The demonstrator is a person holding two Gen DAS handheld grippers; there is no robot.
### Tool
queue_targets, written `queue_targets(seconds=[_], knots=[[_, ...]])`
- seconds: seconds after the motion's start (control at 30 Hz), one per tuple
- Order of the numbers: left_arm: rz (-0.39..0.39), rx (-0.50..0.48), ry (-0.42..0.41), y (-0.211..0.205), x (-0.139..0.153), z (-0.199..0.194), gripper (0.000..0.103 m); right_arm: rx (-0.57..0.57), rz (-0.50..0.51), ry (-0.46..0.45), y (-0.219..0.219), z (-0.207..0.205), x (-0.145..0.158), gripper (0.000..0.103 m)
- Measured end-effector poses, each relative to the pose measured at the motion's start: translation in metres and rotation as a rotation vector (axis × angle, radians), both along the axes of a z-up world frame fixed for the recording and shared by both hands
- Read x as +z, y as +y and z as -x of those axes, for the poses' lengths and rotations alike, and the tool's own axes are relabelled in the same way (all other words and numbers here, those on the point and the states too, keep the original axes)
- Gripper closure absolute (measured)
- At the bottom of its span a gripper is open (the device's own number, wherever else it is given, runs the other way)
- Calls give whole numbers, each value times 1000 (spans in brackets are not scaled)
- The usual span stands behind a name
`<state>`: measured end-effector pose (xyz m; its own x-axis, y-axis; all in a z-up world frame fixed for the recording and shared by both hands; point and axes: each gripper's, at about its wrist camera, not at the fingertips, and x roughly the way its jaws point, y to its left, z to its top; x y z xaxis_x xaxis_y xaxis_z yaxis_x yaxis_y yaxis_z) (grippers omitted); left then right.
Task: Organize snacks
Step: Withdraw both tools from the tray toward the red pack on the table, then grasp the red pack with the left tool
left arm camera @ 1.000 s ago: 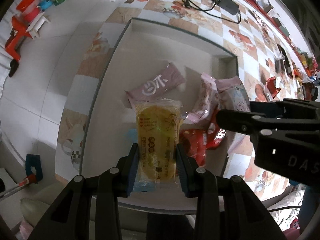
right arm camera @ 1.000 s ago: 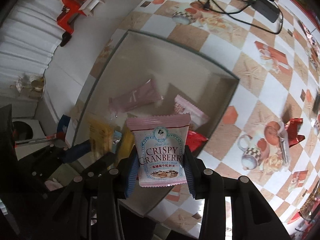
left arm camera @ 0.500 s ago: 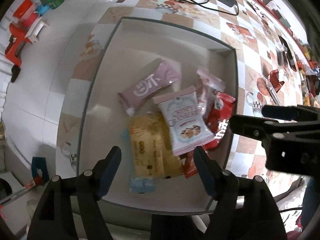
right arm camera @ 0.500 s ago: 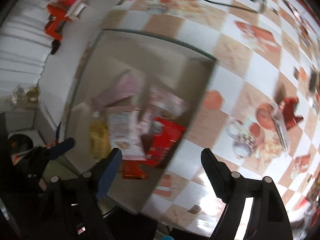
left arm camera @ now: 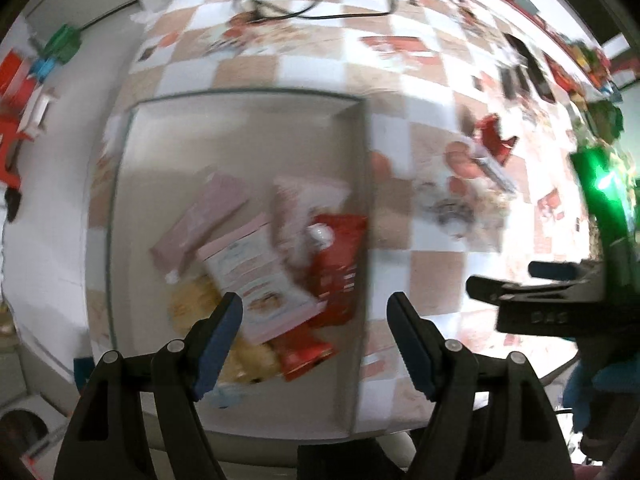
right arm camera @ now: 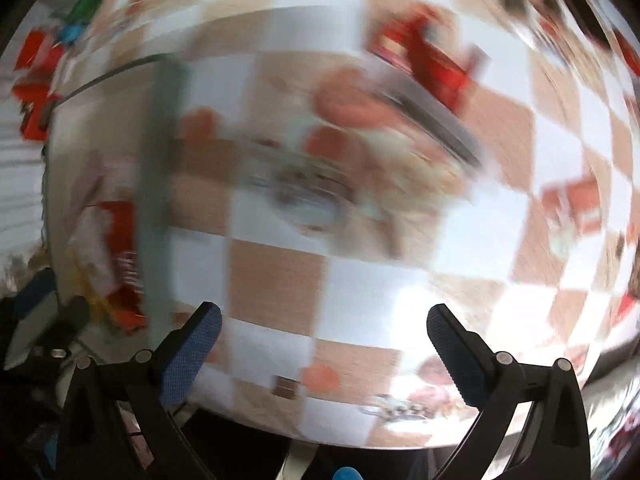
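Two grippers: left gripper (left arm camera: 314, 312) and right gripper (right arm camera: 324, 328) had just been opening, both empty.
Change: released packets (left arm camera: 256, 280) lay in tray (left arm camera: 240, 98) beneath left gripper.
Next: red packet (right arm camera: 428, 56) ahead of right gripper, probably.

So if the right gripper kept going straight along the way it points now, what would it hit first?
Most likely the bare checkered tablecloth, to the right of the snack tray. The right gripper is open and empty. The frame is blurred, so depth is uncertain.
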<state>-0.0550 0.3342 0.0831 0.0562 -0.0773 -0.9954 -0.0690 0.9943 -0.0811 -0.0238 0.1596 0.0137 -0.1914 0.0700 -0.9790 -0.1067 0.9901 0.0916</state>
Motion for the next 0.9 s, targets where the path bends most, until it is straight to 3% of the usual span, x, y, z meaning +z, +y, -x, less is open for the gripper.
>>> queue_targets(seconds=[0.27,0.5,0.57,0.73,0.9], knots=[[76,-99,36,-66,-7,-41,25,-106,98,50,-85,21,-20,0],[144,-88,85,-110,-23,-85,25,-173,153,81,-146,40,-29,0],[146,-85,92,-121,-27,-100,25,-214,112,90,-161,43,-31,0],[138,-43,117,-140,-44,-137,25,-204,100,71,-167,39,-28,0],[149,58,138,-145,-58,-167,25,-188,93,56,-162,48,-26,0]])
